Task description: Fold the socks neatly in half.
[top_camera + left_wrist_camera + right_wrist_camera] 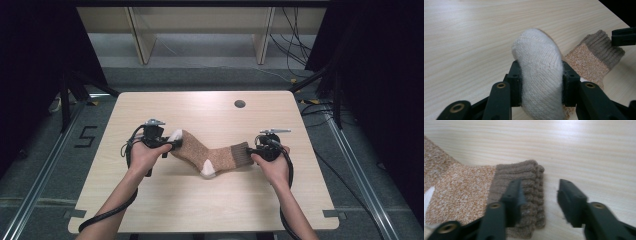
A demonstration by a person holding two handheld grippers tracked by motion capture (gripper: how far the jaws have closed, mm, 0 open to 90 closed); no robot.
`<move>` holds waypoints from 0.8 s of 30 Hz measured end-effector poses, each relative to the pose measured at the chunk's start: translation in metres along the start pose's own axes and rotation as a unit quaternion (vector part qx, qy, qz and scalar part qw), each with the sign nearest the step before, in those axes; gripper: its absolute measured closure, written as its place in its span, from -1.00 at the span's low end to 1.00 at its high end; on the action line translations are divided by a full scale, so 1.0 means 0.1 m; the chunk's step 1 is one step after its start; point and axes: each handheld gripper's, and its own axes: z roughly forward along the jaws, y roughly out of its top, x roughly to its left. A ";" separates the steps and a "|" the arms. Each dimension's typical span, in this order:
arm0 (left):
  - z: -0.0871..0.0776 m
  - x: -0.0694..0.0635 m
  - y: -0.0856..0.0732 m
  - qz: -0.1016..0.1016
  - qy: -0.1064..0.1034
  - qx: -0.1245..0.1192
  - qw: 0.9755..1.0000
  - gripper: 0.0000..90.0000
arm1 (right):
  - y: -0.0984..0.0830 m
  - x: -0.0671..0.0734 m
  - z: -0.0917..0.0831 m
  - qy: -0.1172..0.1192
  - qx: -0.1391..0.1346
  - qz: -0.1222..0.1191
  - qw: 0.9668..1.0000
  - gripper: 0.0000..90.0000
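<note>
The sock (210,152) lies across the middle of the table (200,210), toe toward the left, cuff toward the right, bent at the heel so the white heel patch (208,169) points toward the person.

The left gripper (172,144) is clamped on the white toe (537,75): in the left gripper view the knit bulges out above and below both pads, squeezed hard between them. That grip looks like the anchor, and the toe end seems raised a little off the wood while the rest of the foot trails down behind it.

Over on the other side, the right gripper (254,152) is at the brown ribbed cuff (525,195), but it holds nothing. In the right gripper view one jaw sits over the ribbing and the other stands over bare wood just past the cuff's edge, a clear gap between them. So it is released, straddling the cuff's edge rather than pinching it.

Why this layout? My read: one end is pinned and lifted so the sock can be stretched or folded, and the right side is lining up to take the cuff. It would need to slide further over the cuff to get both pads on fabric.
</note>
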 end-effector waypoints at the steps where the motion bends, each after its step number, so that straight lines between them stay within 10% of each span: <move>1: -0.01 0.00 0.00 0.001 0.000 -0.001 1.000 0.34 | 0.00 0.01 -0.01 -0.007 0.004 0.003 1.000 0.42; 24: -0.14 -0.13 0.12 0.010 0.004 -0.028 1.000 0.34 | -0.04 0.09 0.09 0.001 0.029 -0.018 0.999 0.67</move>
